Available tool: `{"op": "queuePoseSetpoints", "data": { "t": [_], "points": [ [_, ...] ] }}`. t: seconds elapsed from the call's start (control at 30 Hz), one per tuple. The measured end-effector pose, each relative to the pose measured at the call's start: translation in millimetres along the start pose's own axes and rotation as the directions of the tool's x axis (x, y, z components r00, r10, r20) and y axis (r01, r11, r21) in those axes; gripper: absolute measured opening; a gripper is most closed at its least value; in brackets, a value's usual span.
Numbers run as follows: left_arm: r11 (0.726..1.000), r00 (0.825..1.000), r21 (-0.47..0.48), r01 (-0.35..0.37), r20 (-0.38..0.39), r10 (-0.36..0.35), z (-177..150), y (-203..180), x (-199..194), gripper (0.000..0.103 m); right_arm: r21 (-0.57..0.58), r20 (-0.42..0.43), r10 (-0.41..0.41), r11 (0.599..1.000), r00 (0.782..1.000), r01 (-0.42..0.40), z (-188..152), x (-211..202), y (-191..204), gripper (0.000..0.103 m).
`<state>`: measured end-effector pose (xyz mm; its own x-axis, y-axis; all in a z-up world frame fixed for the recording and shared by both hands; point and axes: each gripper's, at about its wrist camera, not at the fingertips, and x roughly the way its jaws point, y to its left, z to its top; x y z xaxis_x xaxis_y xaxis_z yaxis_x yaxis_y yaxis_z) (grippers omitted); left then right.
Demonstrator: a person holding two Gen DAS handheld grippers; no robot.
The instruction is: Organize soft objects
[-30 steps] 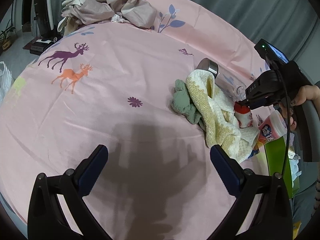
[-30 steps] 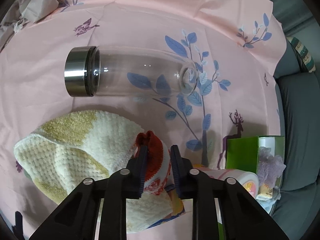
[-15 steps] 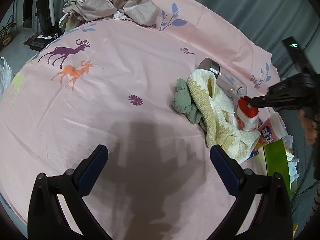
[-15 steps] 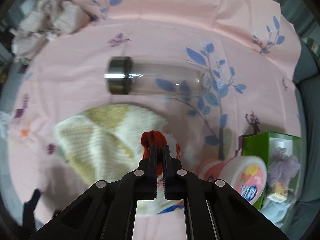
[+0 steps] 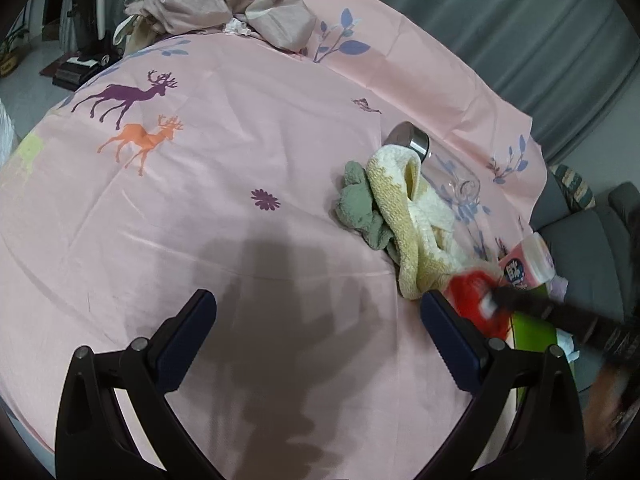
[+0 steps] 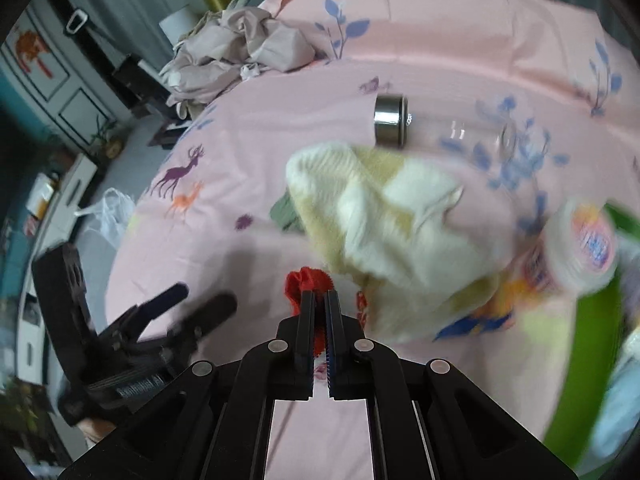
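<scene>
1. The right hand-held gripper [image 6: 319, 300] is clamped tight on a red cloth [image 6: 303, 283], holding it just above the pink sheet [image 5: 240, 160].
2. The left hand-held gripper [image 5: 316, 312] hangs wide open over bare sheet, holding nothing.
3. A yellow towel [image 5: 404, 216] lies bunched beside a green cloth [image 5: 358, 204], touching it.
4. A glass bottle [image 6: 440, 128] lies on its side behind the towel.

A cream-and-yellow knitted towel [image 6: 384, 224] is lying on the pink printed sheet [image 6: 280, 128] just ahead-right of the right gripper [image 6: 319, 300], a steel-capped clear glass bottle [image 6: 436, 128] lying behind it, the left gripper [image 6: 188, 304] hovering to its left.
</scene>
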<state>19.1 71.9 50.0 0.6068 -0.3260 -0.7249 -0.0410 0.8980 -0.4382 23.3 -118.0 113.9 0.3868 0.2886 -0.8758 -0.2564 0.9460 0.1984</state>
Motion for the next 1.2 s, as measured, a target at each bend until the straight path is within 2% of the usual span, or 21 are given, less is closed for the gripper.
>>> {"op": "queuePoseSetpoints", "data": {
  "t": [0.07,0.17,0.2,0.37,0.4,0.47,0.5,0.53,0.67,0.77,0.8,0.9,0.97,1.03,1.2],
  "points": [
    [1.0,1.0,-0.004,-0.006,-0.004,0.006,0.2,0.5,1.1,0.102,-0.014,0.012,-0.012,1.0,1.0,0.012,-8.0,7.4,2.4,0.005],
    [1.0,1.0,0.007,-0.001,-0.019,0.001,-1.5,-1.6,3.2,0.102,0.05,-0.047,0.106,0.993,0.993,-0.104,-14.8,23.1,-5.5,0.005],
    [1.0,1.0,0.006,0.002,-0.02,-0.001,-1.8,-2.0,3.3,0.102,0.066,-0.05,0.117,0.991,0.992,-0.113,-15.4,24.0,-8.4,0.005],
    [0.999,0.999,0.021,0.026,-0.047,-0.025,-3.9,-5.4,8.1,0.101,0.076,0.033,0.014,0.997,0.999,-0.016,-20.0,8.3,-21.9,0.008],
    [0.999,0.997,0.024,0.044,-0.065,-0.042,-4.5,-6.7,9.6,0.101,0.091,0.037,0.022,0.995,0.999,-0.025,-20.7,7.5,-28.0,0.014],
    [0.994,0.989,0.031,0.103,-0.113,-0.099,-7.6,-11.9,13.2,0.1,0.131,0.033,0.076,0.988,0.997,-0.079,-22.1,10.7,-38.1,0.034],
    [0.991,0.984,0.035,0.128,-0.128,-0.122,-9.2,-14.4,14.1,0.096,0.16,0.029,0.105,0.981,0.994,-0.108,-23.2,13.1,-42.6,0.049],
    [0.987,0.979,0.044,0.154,-0.145,-0.146,-11.4,-18.2,15.2,0.092,0.185,0.026,0.133,0.973,0.991,-0.136,-23.8,15.8,-46.1,0.054],
    [0.974,0.963,0.106,0.198,-0.209,-0.173,-23.7,-35.0,22.5,0.078,0.215,0.017,0.213,0.953,0.977,-0.212,-26.3,22.6,-47.8,0.054],
    [0.969,0.957,0.153,0.196,-0.246,-0.155,-33.2,-46.1,31.4,0.06,0.207,0.013,0.232,0.951,0.973,-0.23,-28.1,27.7,-43.0,0.054],
    [0.967,0.955,0.172,0.19,-0.259,-0.142,-36.4,-49.5,35.1,0.05,0.21,0.004,0.243,0.948,0.97,-0.238,-28.7,32.4,-41.4,0.054],
    [0.961,0.946,0.168,0.219,-0.279,-0.167,-39.0,-53.0,40.9,0.044,0.224,-0.028,0.262,0.942,0.965,-0.25,-29.9,44.5,-40.4,0.054],
    [0.958,0.947,0.179,0.223,-0.272,-0.169,-40.3,-54.2,40.4,0.041,0.233,-0.04,0.266,0.94,0.963,-0.249,-31.4,52.2,-39.8,0.054],
    [0.955,0.947,0.188,0.228,-0.272,-0.173,-41.5,-55.3,40.5,0.036,0.241,-0.056,0.285,0.934,0.957,-0.264,-32.9,59.8,-38.5,0.046],
    [0.946,0.948,0.21,0.246,-0.257,-0.189,-44.4,-60.9,38.2,0.026,0.232,-0.04,0.293,0.932,0.955,-0.277,-34.2,60.5,-38.4,0.037]
  ]
}}
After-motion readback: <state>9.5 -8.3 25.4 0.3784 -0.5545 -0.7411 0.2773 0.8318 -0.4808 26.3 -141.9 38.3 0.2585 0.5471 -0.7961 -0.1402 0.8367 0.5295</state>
